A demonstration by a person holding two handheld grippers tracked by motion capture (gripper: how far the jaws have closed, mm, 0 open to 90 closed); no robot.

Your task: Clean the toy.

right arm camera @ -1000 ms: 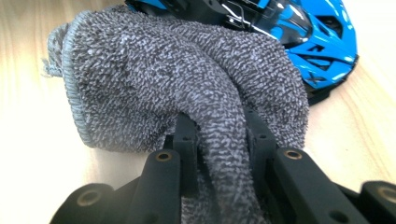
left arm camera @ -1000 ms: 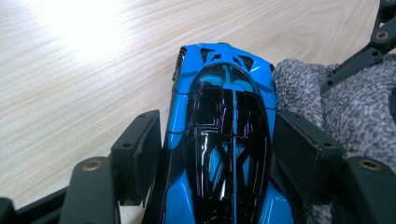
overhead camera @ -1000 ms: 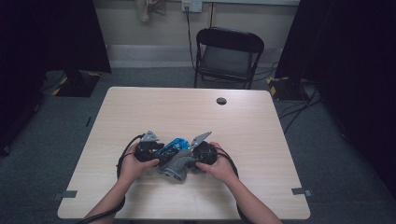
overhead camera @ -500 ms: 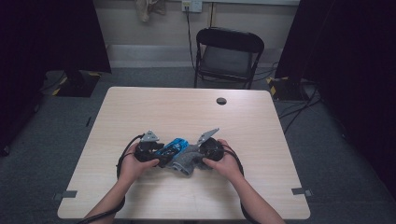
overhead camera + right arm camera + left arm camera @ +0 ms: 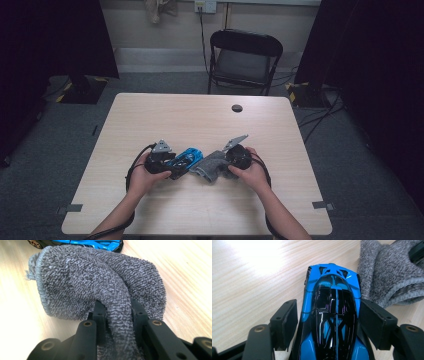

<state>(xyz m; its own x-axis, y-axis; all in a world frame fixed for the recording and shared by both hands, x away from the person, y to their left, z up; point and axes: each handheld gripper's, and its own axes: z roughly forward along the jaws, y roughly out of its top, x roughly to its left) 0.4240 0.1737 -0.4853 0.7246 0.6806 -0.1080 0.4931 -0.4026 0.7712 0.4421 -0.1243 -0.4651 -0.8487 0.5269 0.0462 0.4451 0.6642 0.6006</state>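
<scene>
Table [image 5: 150,115]: standing pale wood, a dark disc [image 5: 237,108] lying near its far edge.
Left gripper [image 5: 172,167]: sitting at a blue car [image 5: 187,157].
Right gripper [image 5: 220,162]: sitting at a grey cloth [image 5: 210,166], which is touching the car.
Chair [image 5: 245,55]: standing behind the table.

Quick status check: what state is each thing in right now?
Car: upright on the table, between the left tongs' jaws.
Cloth: bunched, a fold pinched in the right tongs, touching the car.
Chair: unfolded, behind the table.
</scene>
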